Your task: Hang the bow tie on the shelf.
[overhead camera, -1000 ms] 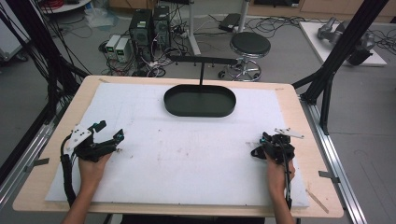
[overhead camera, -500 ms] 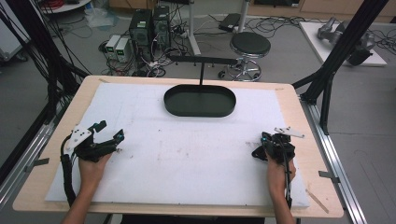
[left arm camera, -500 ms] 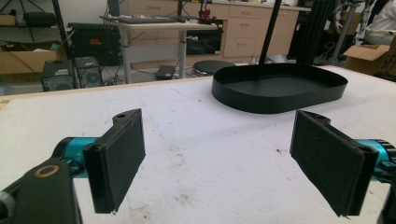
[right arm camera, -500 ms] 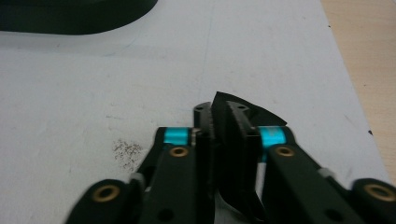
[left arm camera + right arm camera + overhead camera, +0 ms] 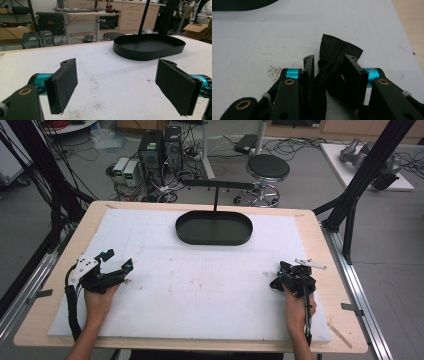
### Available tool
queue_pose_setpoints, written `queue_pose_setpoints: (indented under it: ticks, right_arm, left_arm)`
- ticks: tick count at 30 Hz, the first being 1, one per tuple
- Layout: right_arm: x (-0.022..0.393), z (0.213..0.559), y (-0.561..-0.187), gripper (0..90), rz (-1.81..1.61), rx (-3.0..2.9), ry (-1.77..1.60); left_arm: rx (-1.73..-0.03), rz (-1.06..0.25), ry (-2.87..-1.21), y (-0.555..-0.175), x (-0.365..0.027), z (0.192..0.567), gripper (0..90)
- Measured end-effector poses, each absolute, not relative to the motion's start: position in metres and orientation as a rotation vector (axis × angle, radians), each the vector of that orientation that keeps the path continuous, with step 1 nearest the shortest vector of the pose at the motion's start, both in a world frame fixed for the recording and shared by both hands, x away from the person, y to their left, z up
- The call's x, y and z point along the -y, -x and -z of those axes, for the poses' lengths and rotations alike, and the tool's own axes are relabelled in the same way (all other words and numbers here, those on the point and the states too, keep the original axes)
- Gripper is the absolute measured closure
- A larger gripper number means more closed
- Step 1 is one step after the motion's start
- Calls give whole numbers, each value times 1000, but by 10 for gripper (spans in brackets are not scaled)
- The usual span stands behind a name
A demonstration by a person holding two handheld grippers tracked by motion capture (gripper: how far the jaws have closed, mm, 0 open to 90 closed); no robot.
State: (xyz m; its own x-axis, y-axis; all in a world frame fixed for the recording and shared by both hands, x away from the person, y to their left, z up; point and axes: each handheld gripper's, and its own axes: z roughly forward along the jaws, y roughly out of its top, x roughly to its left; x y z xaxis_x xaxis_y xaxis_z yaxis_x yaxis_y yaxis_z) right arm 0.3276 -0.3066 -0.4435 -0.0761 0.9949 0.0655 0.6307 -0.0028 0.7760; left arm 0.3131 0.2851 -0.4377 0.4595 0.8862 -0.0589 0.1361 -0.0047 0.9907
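Observation:
A crumpled piece of black cloth (image 5: 338, 48) is bunched between the jaws of my right gripper (image 5: 329, 60), which is shut on it just above the white mat. From above, that right gripper (image 5: 278, 276) sits at the mat's right side, near the front. At the left side of the mat my left gripper (image 5: 118, 260) is held wide open with nothing between its pads (image 5: 63, 82). A black oval tray (image 5: 214, 241) lies empty at the far middle, and the left gripper view has that tray (image 5: 140, 53) ahead and to the right.
A white mat (image 5: 200, 285) covers the wooden table (image 5: 325, 250). A thin black T-shaped stand (image 5: 215, 195) rises behind the tray. Black frame posts (image 5: 350, 205) flank the table. A stool (image 5: 268, 170) and computers (image 5: 160, 150) stand on the floor beyond.

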Motion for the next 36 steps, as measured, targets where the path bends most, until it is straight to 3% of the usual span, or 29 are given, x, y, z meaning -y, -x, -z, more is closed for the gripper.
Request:
queue_pose_setpoints:
  ticks: [3,10,22,36]
  right_arm:
    - [303,443,-328,720,-897,-1764,-1682]
    - [301,443,-329,772,-901,-1753,-1703]
    - [298,410,-323,774,-1119,-1757,-1582]
    - [274,364,-341,774,-1241,-1844,-1351]
  left_arm:
    - [-950,-760,-1473,-313,-285,438,183]
    - [-949,-755,-1473,-313,-285,438,183]
    - [-947,-757,-1474,-313,-285,438,183]
    - [-945,-757,-1474,-313,-285,438,184]
